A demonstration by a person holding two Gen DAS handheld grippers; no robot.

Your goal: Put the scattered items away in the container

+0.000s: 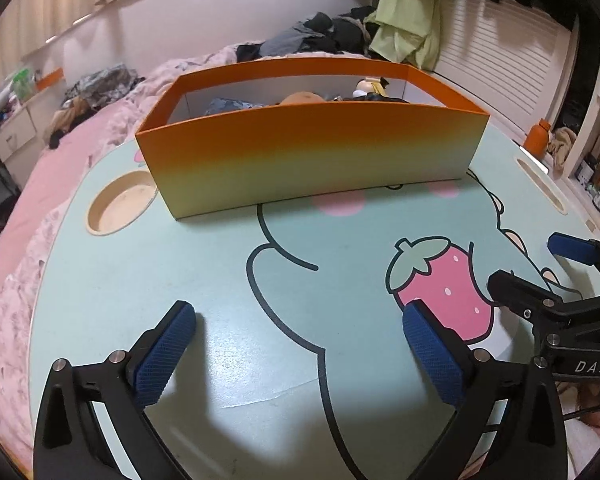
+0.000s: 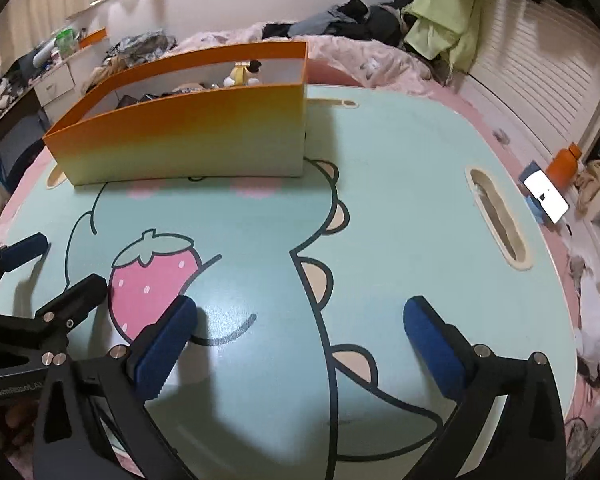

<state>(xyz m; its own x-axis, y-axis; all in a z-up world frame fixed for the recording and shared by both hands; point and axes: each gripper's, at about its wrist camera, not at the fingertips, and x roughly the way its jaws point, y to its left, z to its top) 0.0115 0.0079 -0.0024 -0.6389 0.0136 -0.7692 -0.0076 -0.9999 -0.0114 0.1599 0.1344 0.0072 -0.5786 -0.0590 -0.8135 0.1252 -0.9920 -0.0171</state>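
The orange-to-cream container [image 1: 312,152] stands on the table [image 1: 220,280] straight ahead of the left tool [image 1: 300,354], well beyond its fingertips. Its long axis runs crosswise to that tool's line of sight, the broad front wall facing it and the open top upward. From the right tool [image 2: 300,344] the same container [image 2: 188,136] sits ahead and off to the left, its long side slanting away leftward and one short end nearest.

Inside, over the rim, show a small plush figure [image 1: 370,87] toward the right end, something rounded and tan [image 1: 302,98], and some bluish fabric [image 1: 228,106]; what these last two are is hard to make out.

Both tools are released, their blue-padded fingers spread wide with nothing between them, low over the table. The right tool [image 1: 540,276] enters the left wrist view at the right edge, and its frame reads "DAS". The left tool [image 2: 54,264] appears at the left edge of the right wrist view, with small print too blurred to read in full.

The table carries a cartoon print with a pink strawberry [image 1: 444,284] just ahead of the left tool's right finger. A round recess [image 1: 118,208] lies beside the container's left end, a slot [image 2: 496,220] ahead-right of the right tool. Beyond the table: a pink bed [image 1: 60,184] piled with clothes, a lit phone [image 2: 546,196] and an orange bottle [image 2: 565,164].
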